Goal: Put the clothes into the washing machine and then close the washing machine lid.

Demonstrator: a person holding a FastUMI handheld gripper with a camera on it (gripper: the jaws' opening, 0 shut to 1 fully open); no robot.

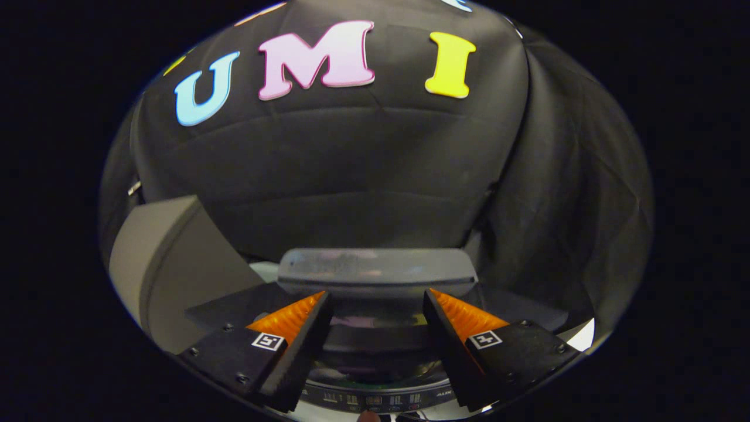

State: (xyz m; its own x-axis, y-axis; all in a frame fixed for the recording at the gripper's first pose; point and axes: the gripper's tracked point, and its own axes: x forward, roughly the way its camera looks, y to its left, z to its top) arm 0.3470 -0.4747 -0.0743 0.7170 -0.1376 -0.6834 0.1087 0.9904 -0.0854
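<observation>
off to the left of the fingers stands a grey, boxy thing with a slanted top face; what it is cannot be told from here. right of it, the gripper looks forward with its two fingers spread well apart and nothing held between them. the left finger and the right finger each carry a small square marker near the base. just ahead of the fingertips, and spanning the gap between them, is the washing machine lid, a dark translucent slab with rounded corners, seen almost edge-on and raised so that its front edge sits above the opening. below it, between the fingers, lies the washing machine: a dark round drum mouth with glossy reflections, and nearer still a curved strip of control panel with tiny lit symbols too small to make out. whether any clothes lie inside the drum cannot be told, as the opening is dark and partly hidden by the fingers. to the right of the right finger a sliver of the machine's white top shows. beyond everything hangs the black cloth wall, creased and folded toward the right.
</observation>
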